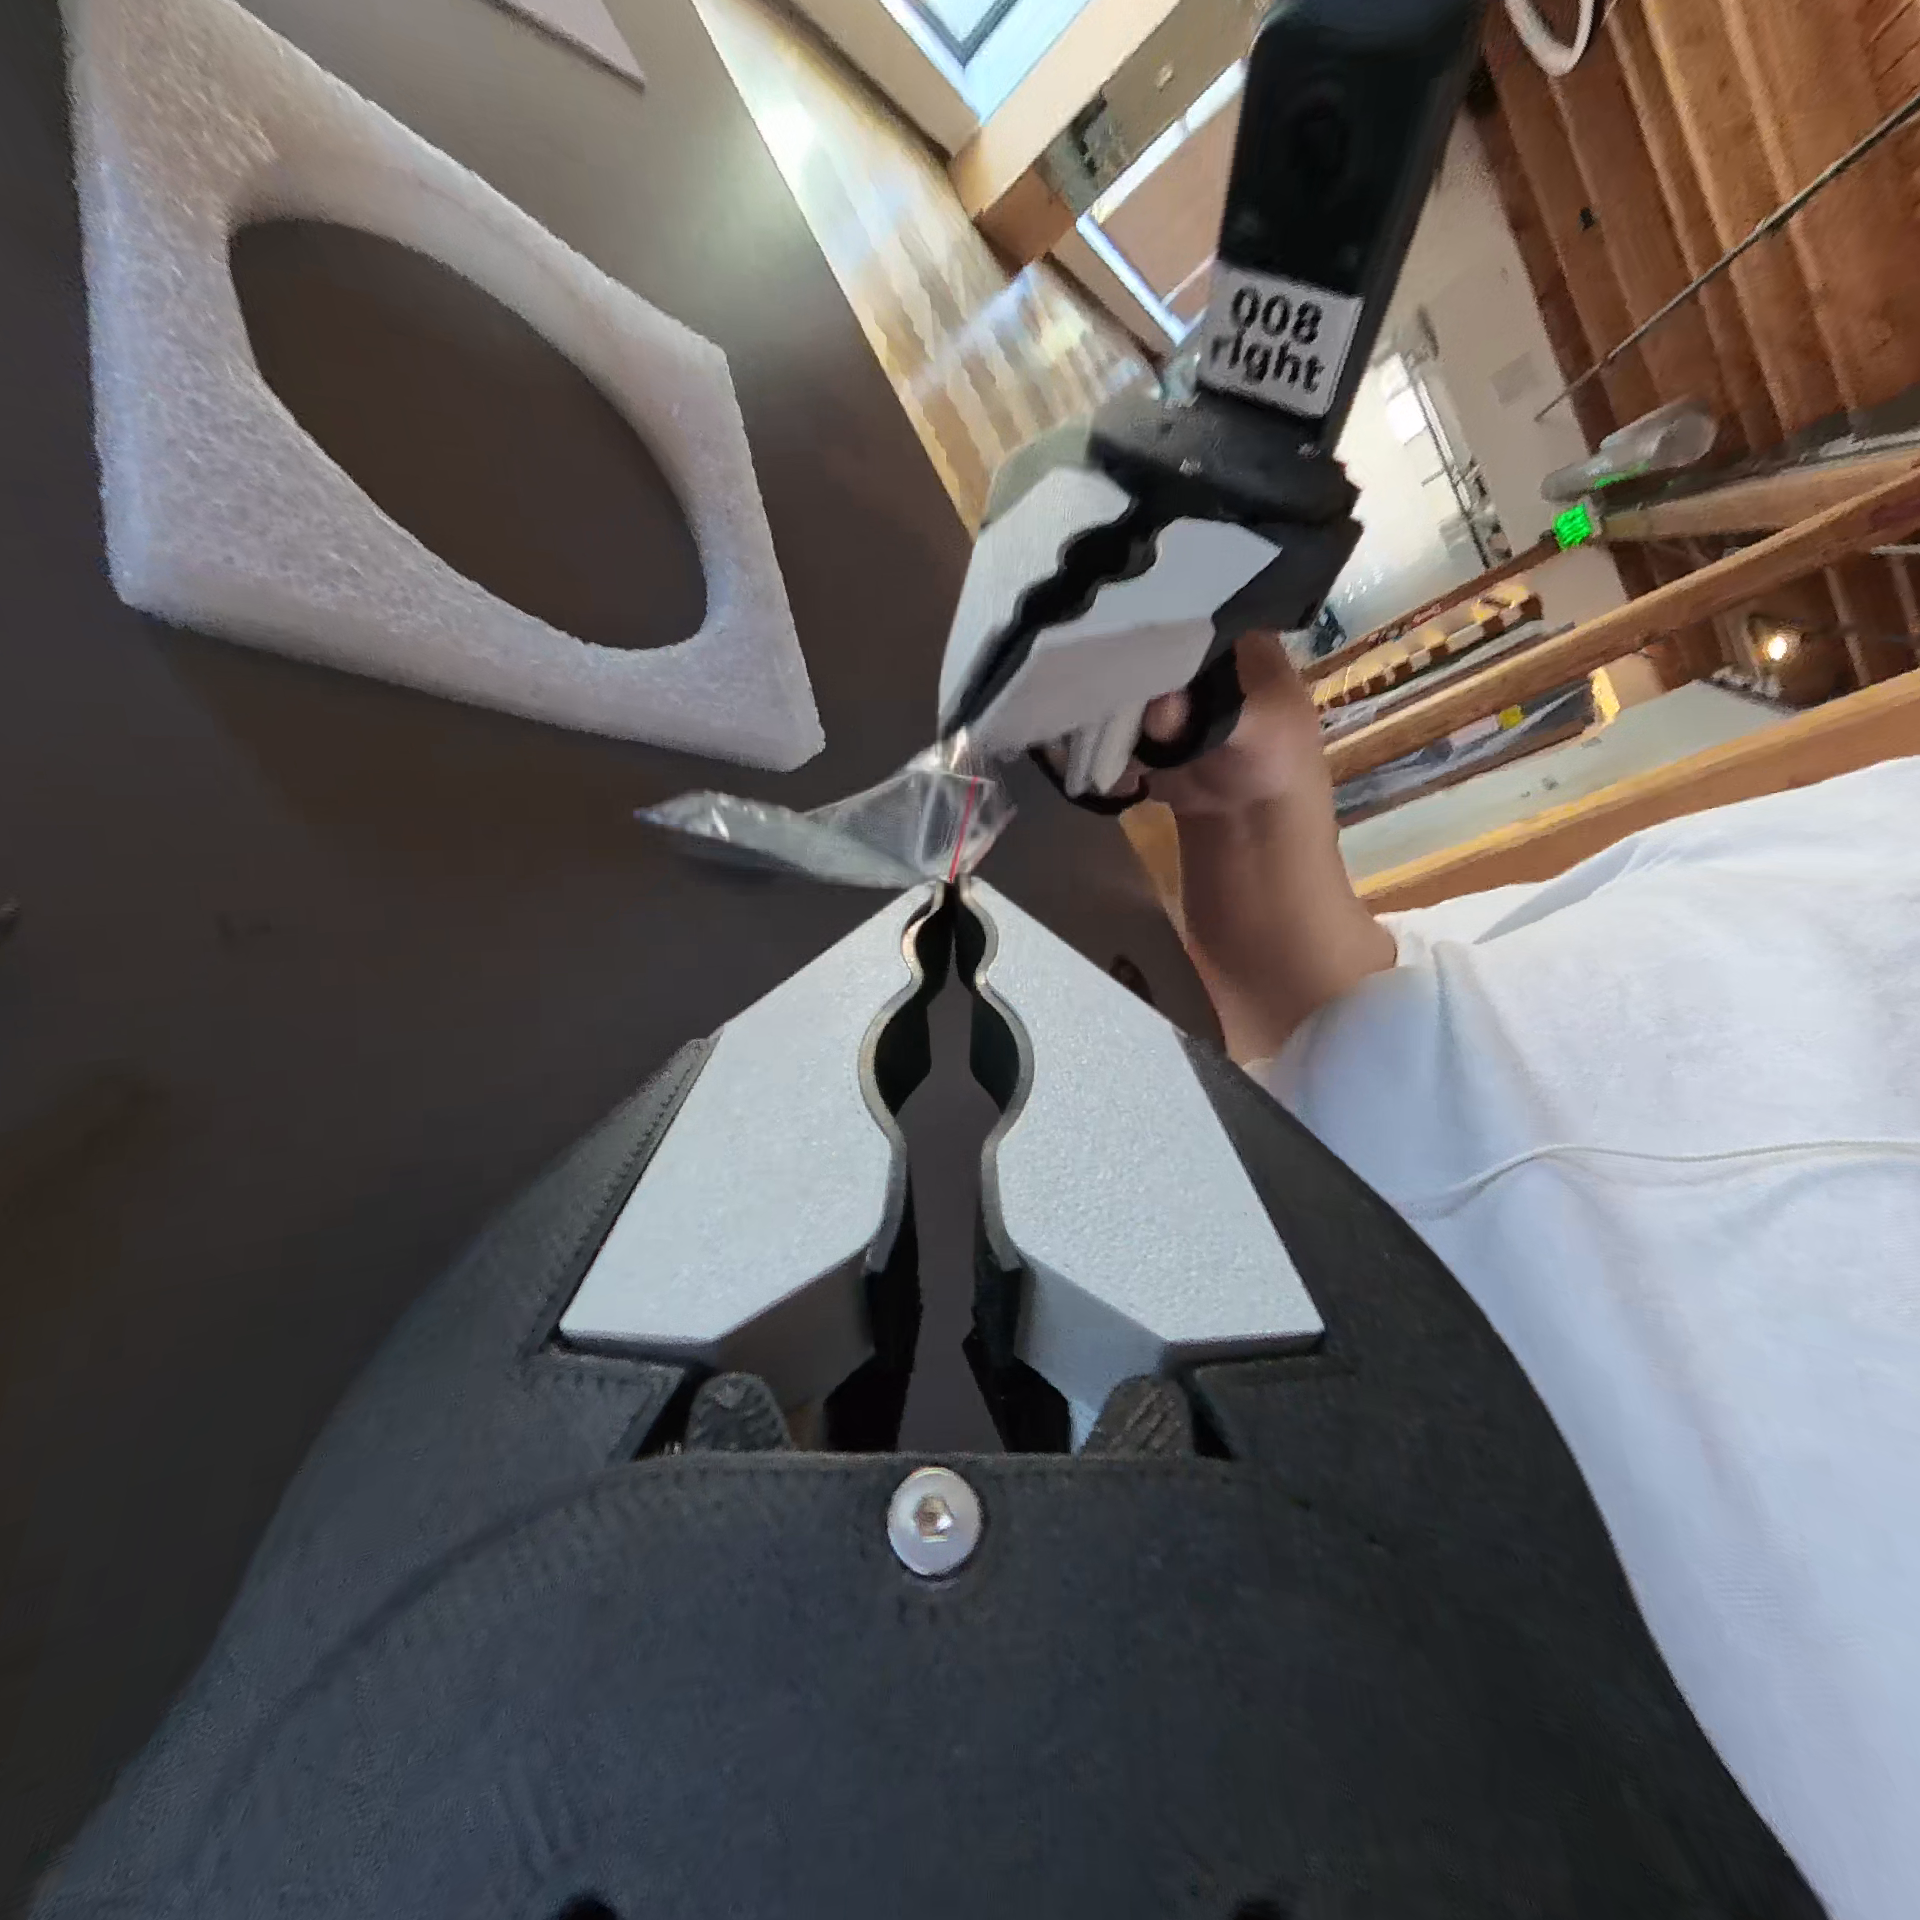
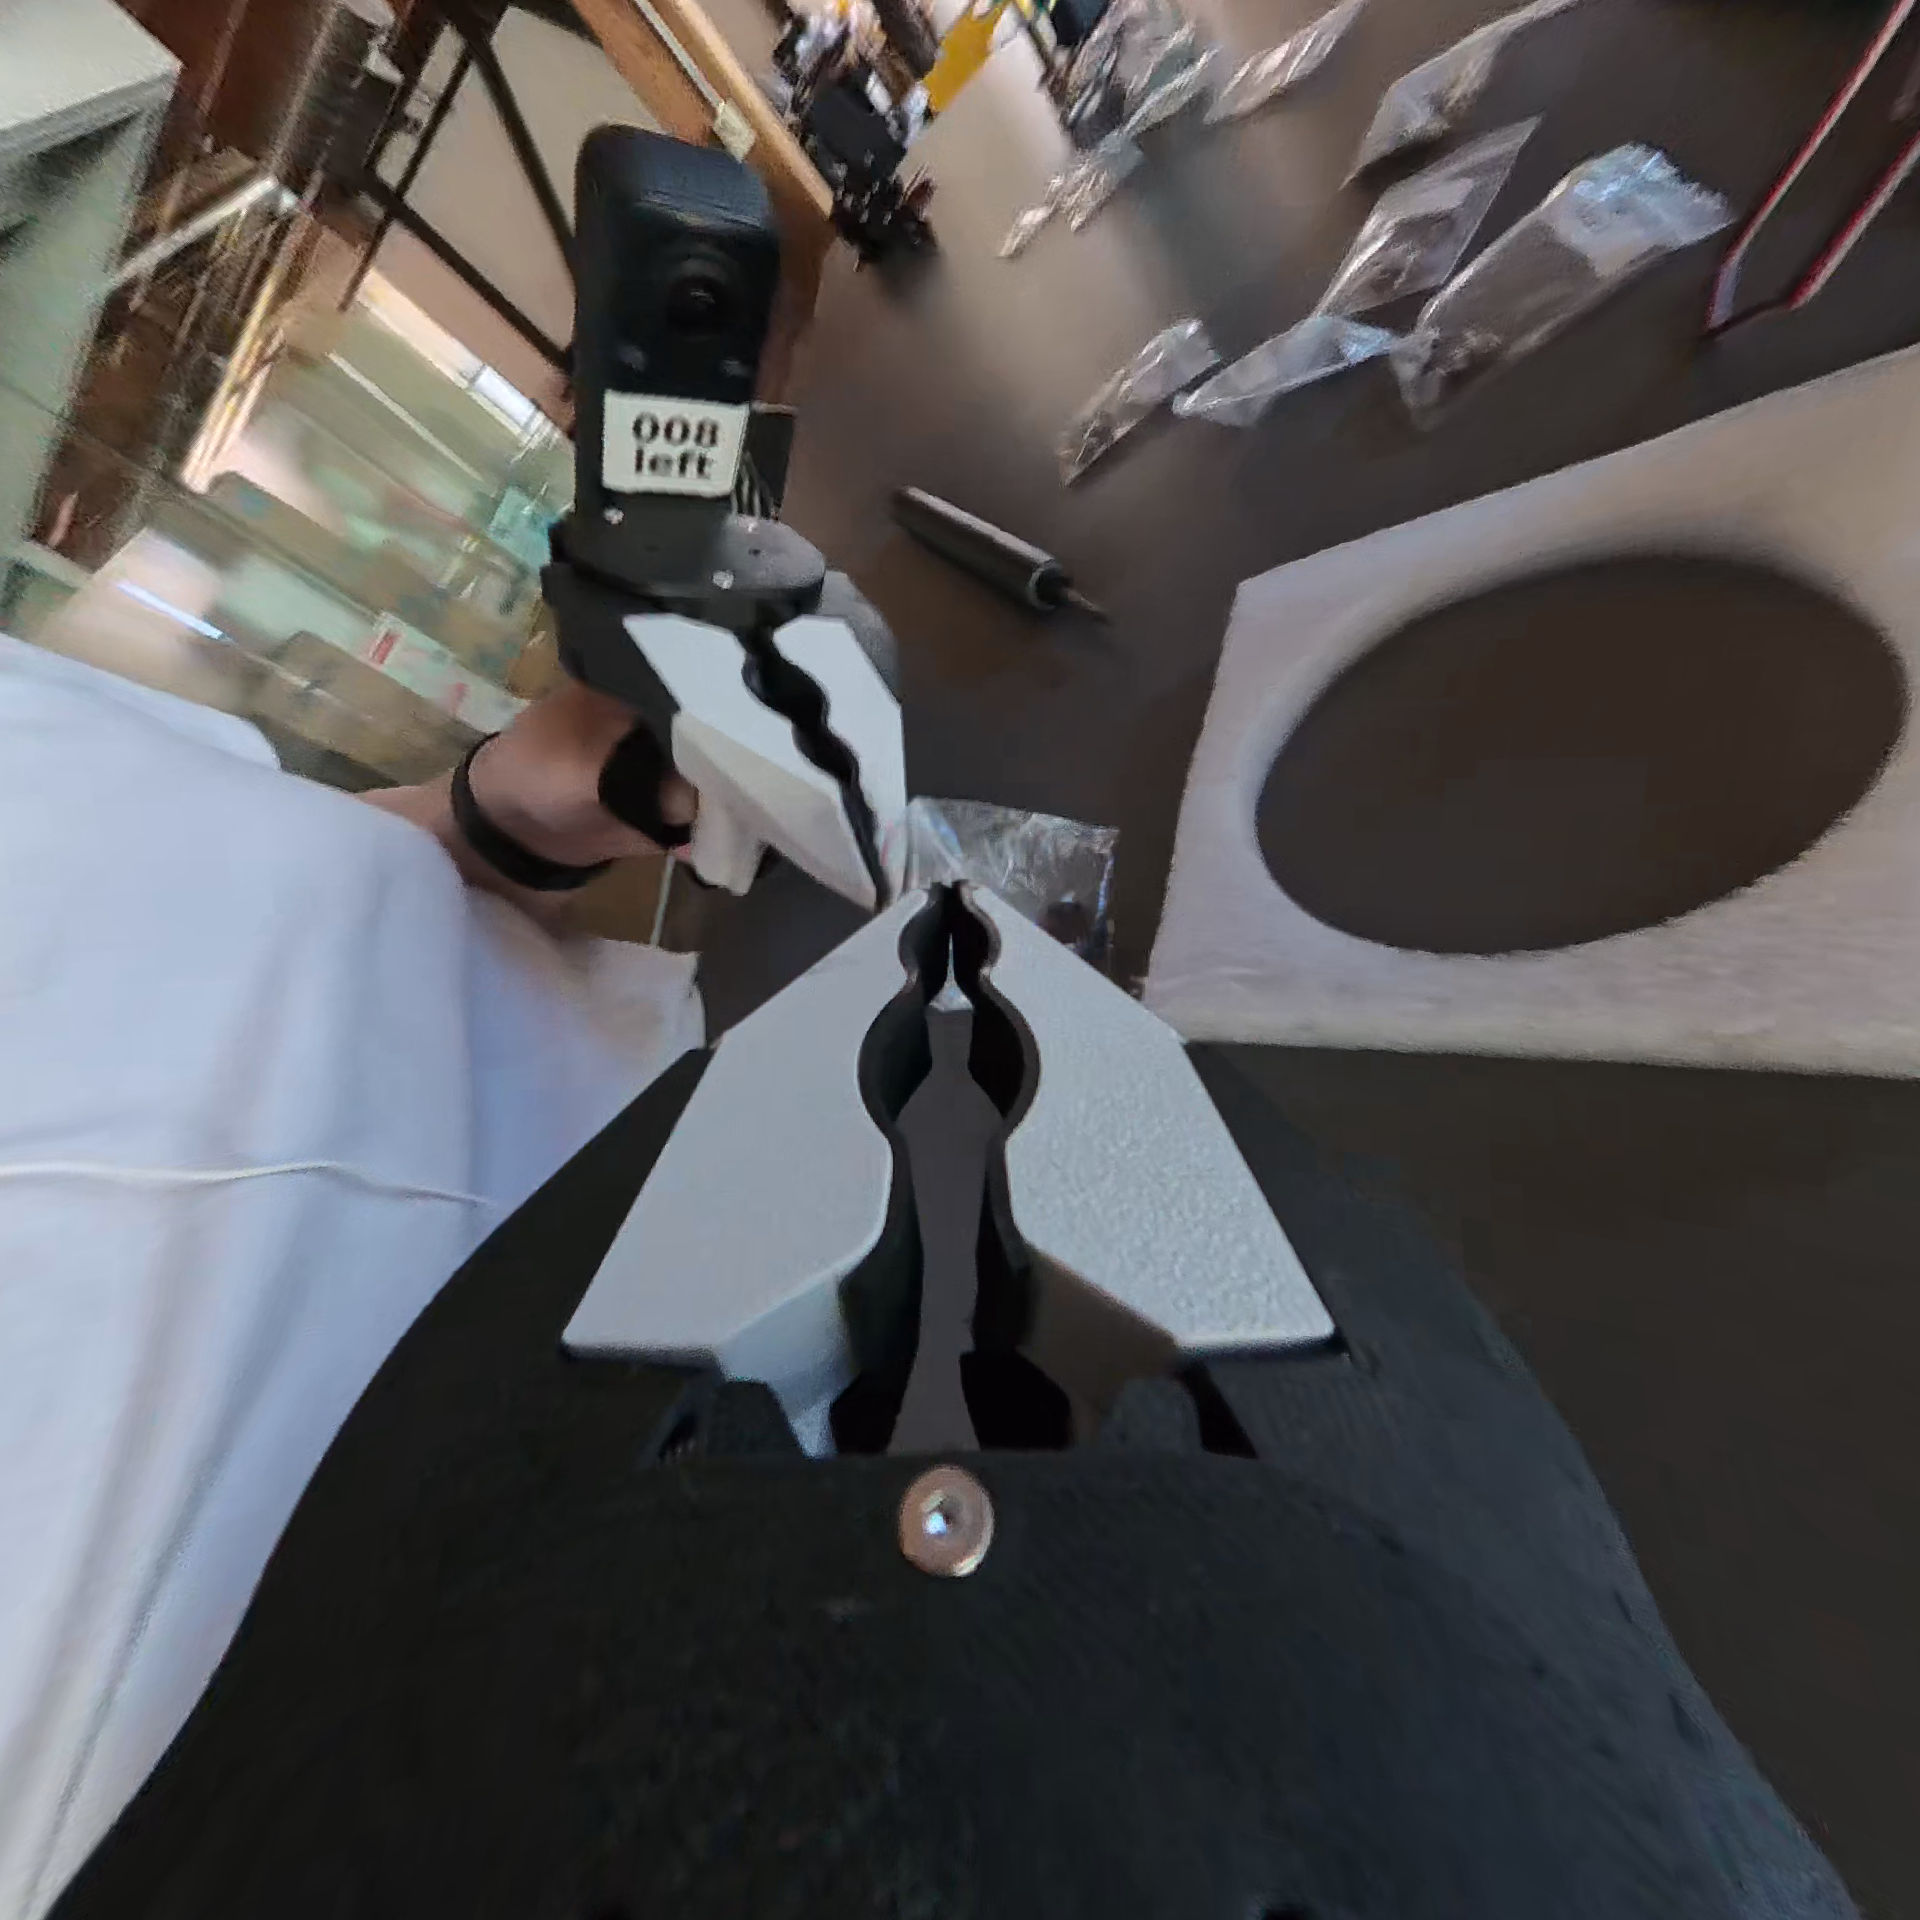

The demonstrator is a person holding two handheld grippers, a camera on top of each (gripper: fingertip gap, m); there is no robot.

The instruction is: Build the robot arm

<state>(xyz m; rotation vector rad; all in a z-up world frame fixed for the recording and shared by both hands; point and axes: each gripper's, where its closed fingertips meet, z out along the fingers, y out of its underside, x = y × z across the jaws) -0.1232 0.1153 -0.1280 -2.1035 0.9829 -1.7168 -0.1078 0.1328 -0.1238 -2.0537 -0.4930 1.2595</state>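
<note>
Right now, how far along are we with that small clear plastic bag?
Done: the small clear plastic zip bag is lifted off the dark brown table. In hand: the left gripper and right gripper both pinch its top edge, jaws shut. Left: whether it is open cannot be told; more clear bags lie beyond the white foam sheet with a round hole.

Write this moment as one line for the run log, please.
left gripper: shut on small clear plastic bag | right gripper: shut on same bag | beside: white foam square with round hole
</note>
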